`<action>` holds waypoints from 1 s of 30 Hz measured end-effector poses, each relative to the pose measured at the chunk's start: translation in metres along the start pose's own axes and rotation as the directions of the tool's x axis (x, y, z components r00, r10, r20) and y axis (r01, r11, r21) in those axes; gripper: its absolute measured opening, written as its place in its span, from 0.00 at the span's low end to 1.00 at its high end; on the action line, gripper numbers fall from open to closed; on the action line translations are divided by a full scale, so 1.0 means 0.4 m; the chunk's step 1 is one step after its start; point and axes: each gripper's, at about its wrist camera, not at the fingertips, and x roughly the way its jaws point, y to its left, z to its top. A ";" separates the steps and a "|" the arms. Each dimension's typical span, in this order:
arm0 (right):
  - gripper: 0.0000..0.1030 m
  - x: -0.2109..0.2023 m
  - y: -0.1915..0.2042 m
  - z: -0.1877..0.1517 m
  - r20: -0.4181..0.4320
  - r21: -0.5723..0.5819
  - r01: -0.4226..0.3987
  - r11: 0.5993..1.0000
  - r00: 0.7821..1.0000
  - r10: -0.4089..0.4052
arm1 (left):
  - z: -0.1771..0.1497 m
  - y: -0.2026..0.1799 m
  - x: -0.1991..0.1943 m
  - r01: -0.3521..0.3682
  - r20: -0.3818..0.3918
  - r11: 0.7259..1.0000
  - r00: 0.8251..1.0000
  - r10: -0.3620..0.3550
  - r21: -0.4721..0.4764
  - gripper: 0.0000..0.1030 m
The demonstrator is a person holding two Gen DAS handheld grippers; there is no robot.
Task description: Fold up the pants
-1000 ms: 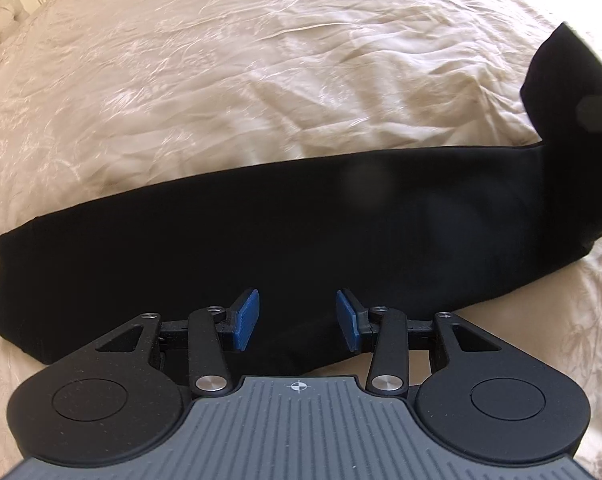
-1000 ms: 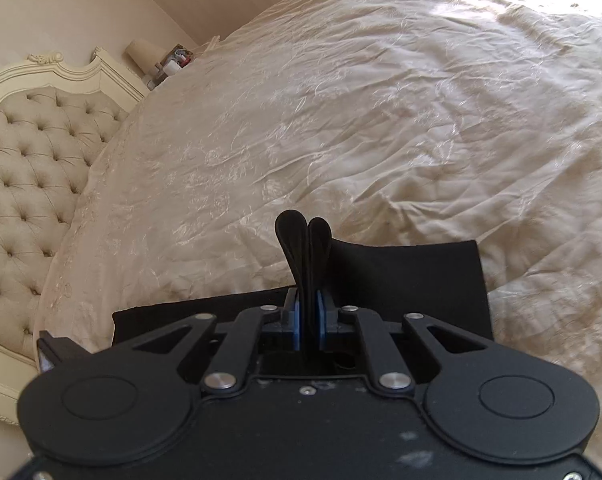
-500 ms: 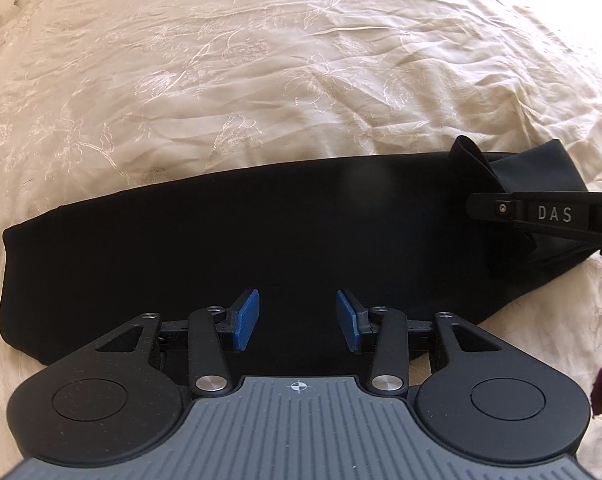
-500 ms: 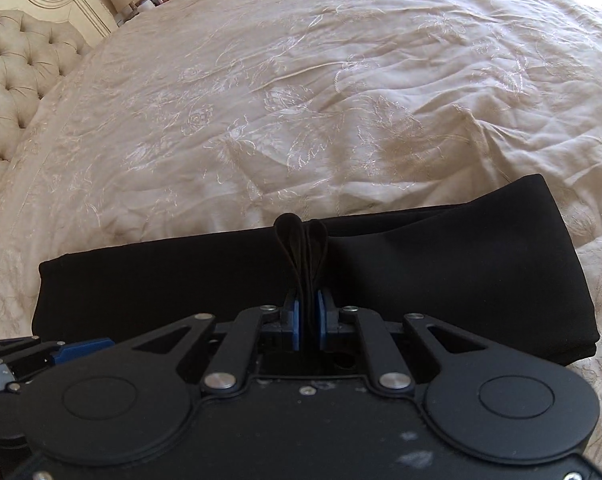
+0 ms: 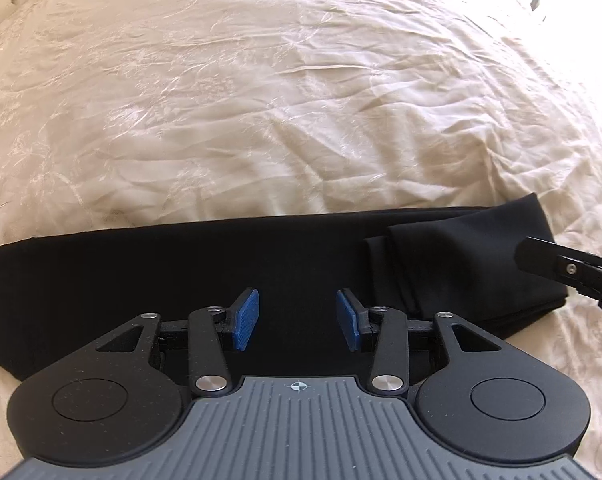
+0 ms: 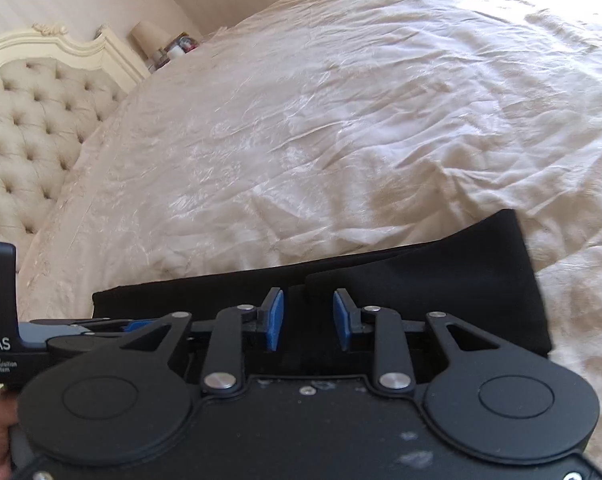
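Black pants (image 5: 181,280) lying in a long folded band across the near edge of the cream bedspread (image 5: 301,100). Right gripper (image 6: 307,318) just opened, nothing between the pads; left gripper (image 5: 297,318) parted, empty. Risk: released flap (image 5: 461,256) at the right end springing back, loosely laid fabric.

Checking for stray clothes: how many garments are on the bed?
1: black pants, folded into a long band along the near edge of the bedspread, below both grippers. Anything outside the frames is unseen.
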 end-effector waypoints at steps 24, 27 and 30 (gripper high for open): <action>0.03 0.067 -0.293 -0.028 -0.208 0.099 0.161 0.982 0.969 -0.137 | 0.058 -0.285 0.157 0.012 -0.092 0.978 0.996 0.007 0.207 0.41; 0.04 0.047 -0.291 -0.011 -0.201 0.110 0.150 0.983 0.971 -0.126 | 0.034 -0.266 0.190 -0.028 -0.102 0.975 0.993 0.052 0.222 0.43; 0.06 0.023 -0.274 0.021 -0.169 0.063 0.148 0.987 0.976 -0.136 | 0.028 -0.224 0.184 -0.011 -0.103 0.986 0.994 0.028 0.165 0.47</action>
